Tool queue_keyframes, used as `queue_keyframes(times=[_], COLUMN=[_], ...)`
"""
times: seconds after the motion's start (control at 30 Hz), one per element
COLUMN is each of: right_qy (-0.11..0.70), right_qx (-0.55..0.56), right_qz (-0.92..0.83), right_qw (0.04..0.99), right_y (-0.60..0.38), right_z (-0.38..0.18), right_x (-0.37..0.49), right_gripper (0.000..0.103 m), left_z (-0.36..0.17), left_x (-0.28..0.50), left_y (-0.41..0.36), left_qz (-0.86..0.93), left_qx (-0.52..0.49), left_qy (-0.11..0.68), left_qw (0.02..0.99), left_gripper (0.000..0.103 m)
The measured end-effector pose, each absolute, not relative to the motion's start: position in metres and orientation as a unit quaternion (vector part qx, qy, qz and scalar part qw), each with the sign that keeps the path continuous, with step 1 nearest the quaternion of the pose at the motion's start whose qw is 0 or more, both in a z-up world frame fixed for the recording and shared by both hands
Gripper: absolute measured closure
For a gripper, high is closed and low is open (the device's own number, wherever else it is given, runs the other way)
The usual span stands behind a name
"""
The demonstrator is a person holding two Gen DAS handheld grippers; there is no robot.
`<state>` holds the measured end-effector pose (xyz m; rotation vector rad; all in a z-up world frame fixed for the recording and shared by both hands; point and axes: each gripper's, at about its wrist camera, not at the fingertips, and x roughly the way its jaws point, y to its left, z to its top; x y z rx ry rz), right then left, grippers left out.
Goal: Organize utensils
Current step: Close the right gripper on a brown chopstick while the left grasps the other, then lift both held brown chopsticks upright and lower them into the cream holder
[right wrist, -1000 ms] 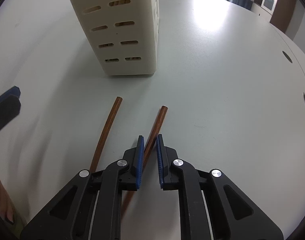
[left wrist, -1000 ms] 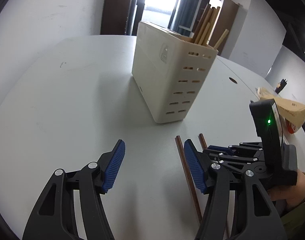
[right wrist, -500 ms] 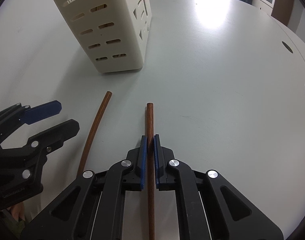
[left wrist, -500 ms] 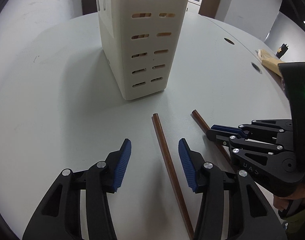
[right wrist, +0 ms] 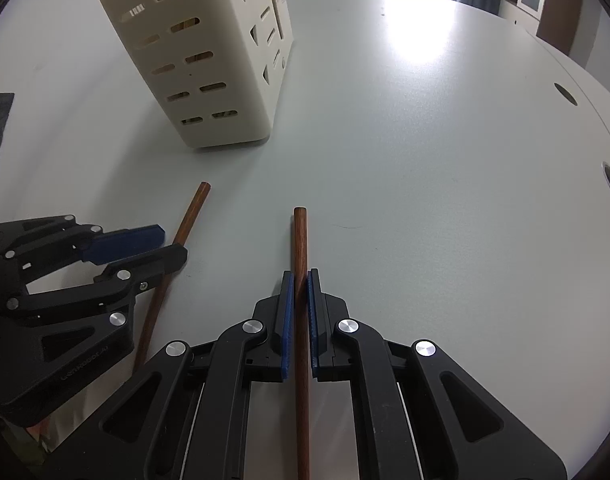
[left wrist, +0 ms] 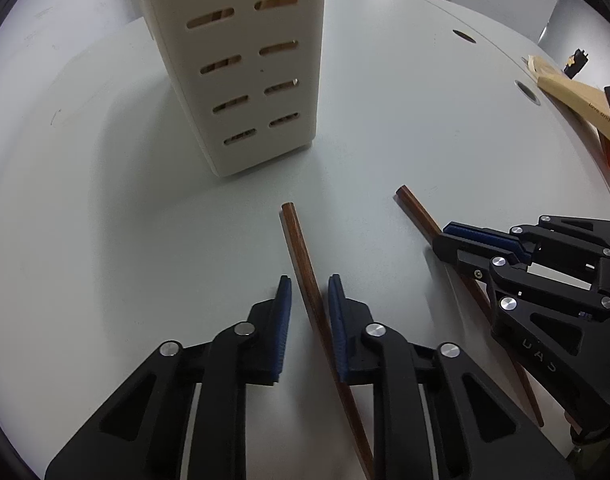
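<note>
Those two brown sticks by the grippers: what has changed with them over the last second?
The right gripper has shut on the right chopstick and turned it straight. The left gripper slid over the left chopstick and narrowed around it, with a gap still on one side. The cream utensil holder and the table stayed as they were.

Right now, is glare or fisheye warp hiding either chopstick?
Right wrist view: glare patch on the far table, clear of the chopstick. Left wrist view: no glare; the utensil holder casts a soft shadow, and the chopstick looks bowed by distortion.
</note>
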<state>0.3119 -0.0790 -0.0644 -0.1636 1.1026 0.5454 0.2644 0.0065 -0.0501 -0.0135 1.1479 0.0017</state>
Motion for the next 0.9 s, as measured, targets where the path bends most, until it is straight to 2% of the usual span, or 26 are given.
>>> queue_keyframes(times=[0.27,0.43,0.9], right_qy=[0.509,0.495,0.372], right_qx=[-0.060,-0.045,-0.011], right_qz=[0.261,0.269,0.309], right_qw=[0.818,0.825,0.875], right_y=[-0.095,-0.095,-0.092], right_z=[-0.068,-0.064,0.015], right_x=[0.298,0.293,0.276], right_gripper=[0.095,0.095,0.096], left_z=[-0.050,-0.041,0.059], left_x=[0.267,0.261,0.223], left_y=[0.001,0.005,0.019], left_qz=[0.011,0.010,0.018], left_qx=[0.020,0.013,-0.013], left_qy=[0.542,0.526,0.398], left_qw=[0.840,0.850,0.917], left_gripper=[0.096,0.097,0.097])
